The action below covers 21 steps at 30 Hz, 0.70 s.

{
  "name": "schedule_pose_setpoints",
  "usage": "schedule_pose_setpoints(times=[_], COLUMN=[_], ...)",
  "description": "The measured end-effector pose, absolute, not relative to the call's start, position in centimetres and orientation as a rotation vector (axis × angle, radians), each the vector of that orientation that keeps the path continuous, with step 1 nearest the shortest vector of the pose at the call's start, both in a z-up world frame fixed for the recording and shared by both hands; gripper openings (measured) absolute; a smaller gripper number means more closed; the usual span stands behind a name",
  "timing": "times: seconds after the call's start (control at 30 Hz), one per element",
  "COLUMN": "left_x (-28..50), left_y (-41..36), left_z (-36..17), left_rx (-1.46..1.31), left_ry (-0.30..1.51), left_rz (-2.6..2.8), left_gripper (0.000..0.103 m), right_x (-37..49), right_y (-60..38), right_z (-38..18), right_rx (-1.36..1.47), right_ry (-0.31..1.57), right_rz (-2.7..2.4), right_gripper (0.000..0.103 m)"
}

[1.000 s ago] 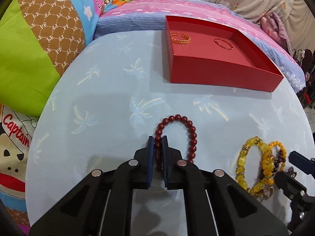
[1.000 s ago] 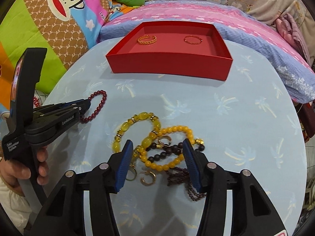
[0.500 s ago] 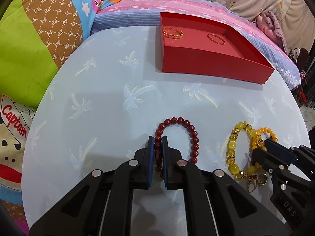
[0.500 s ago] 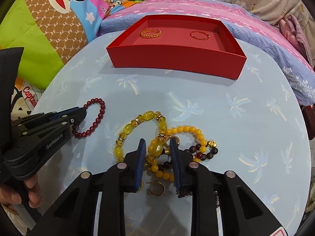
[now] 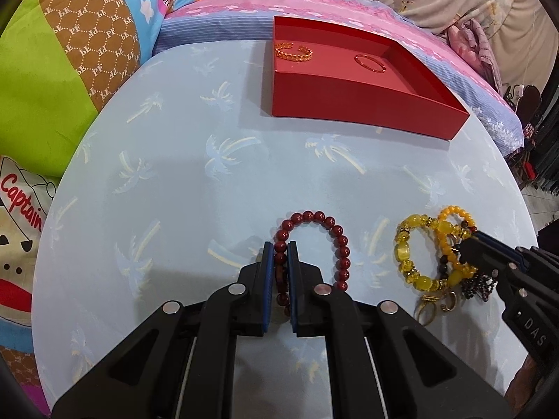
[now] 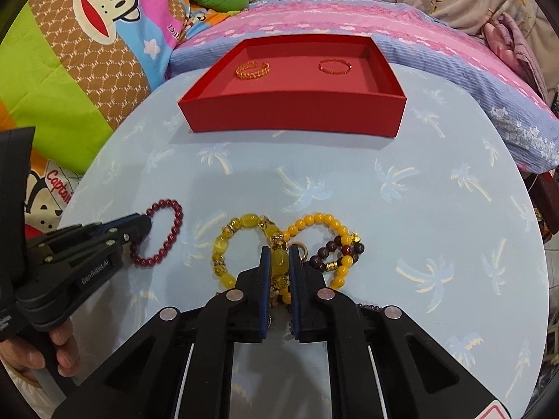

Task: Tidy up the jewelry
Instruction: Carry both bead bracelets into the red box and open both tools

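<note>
Now the right gripper [image 6: 279, 262], wide open a second ago, has closed on the yellow bead bracelet [image 6: 244, 248] in the pile on the table [image 6: 419, 209]. Meanwhile the left gripper [image 5: 280, 262] stays clamped on the dark red bead bracelet [image 5: 314, 241], short of the red tray [image 5: 367, 104].

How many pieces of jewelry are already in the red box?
2: a gold chain-pattern cuff on the left of the red box floor, a thin red-gold ring bangle on the right. The near wall may hide more.
</note>
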State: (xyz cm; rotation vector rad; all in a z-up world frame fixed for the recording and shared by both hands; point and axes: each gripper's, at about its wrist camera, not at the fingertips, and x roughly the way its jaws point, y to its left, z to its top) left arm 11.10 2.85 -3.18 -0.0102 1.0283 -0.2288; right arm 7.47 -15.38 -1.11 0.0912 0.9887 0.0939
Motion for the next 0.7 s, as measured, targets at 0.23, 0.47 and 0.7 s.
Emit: schedule_pose_setpoints(times=[0.23, 0.47, 0.7], left_x=[10.8, 11.3, 13.1], left_y=[2.4, 1.7, 0.2], left_z=[-1.5, 0.7, 3.2], left_rx=[-0.029, -0.046, -0.021], left_ry=[1.011, 0.986, 0.937], left_rz=[-0.267, -0.31, -0.341], left_gripper=[0.007, 0.007, 0.007], right_x=[7.8, 8.9, 11.4], right_y=[-16.0, -16.7, -17.8], right_z=[1.5, 4.0, 6.3], right_rx=[0.12, 0.136, 0.12], right_ry=[0.936, 0.881, 0.83], right_rz=[0.112, 0.119, 0.103], right_gripper=[0.009, 0.009, 0.009])
